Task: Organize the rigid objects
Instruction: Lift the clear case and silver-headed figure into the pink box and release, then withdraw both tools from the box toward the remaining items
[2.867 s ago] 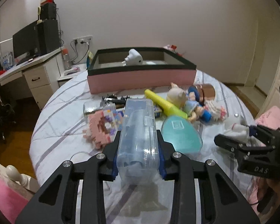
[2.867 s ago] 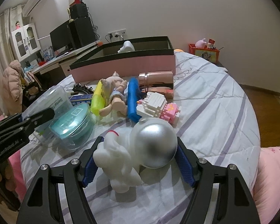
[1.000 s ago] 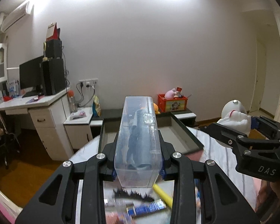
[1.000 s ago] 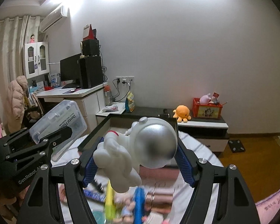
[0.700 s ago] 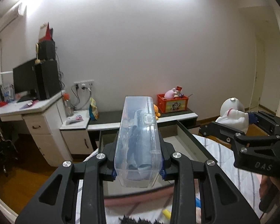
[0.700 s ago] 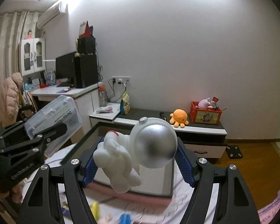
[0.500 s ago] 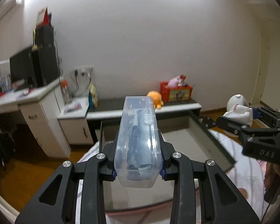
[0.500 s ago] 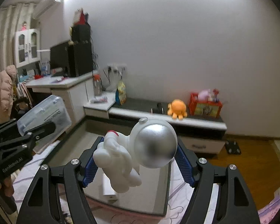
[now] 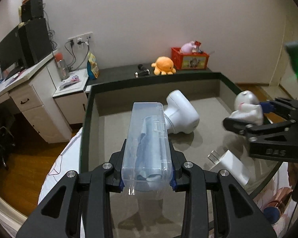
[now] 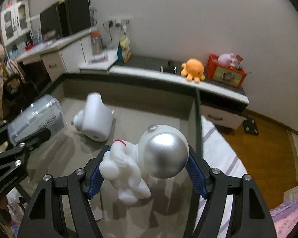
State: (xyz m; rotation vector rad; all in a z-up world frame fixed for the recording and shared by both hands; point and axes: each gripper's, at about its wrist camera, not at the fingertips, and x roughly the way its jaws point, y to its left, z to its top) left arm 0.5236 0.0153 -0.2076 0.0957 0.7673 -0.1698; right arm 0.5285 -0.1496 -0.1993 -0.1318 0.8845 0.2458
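Between the left gripper (image 9: 147,180) fingers sits a gripped clear case (image 9: 147,148); the right gripper (image 10: 147,176) clamps an astronaut figure (image 10: 147,158). Below, the box (image 9: 89,107) holds two white items; both loads remain unplaced.

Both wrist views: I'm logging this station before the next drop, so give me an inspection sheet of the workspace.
Surface: striped bedsheet carrying a large open box with a grey floor.
Job's things: clear plastic case and astronaut figure, both held above the box.
Clutter: white appliance lying on its side in the box; white plug adapter near its right edge.
Grippers: left gripper shut on the case; right gripper shut on the astronaut.
Cables: plugs and leads at the wall socket.
Surroundings: desk with monitor, low cabinet with orange plush octopus and red crate.
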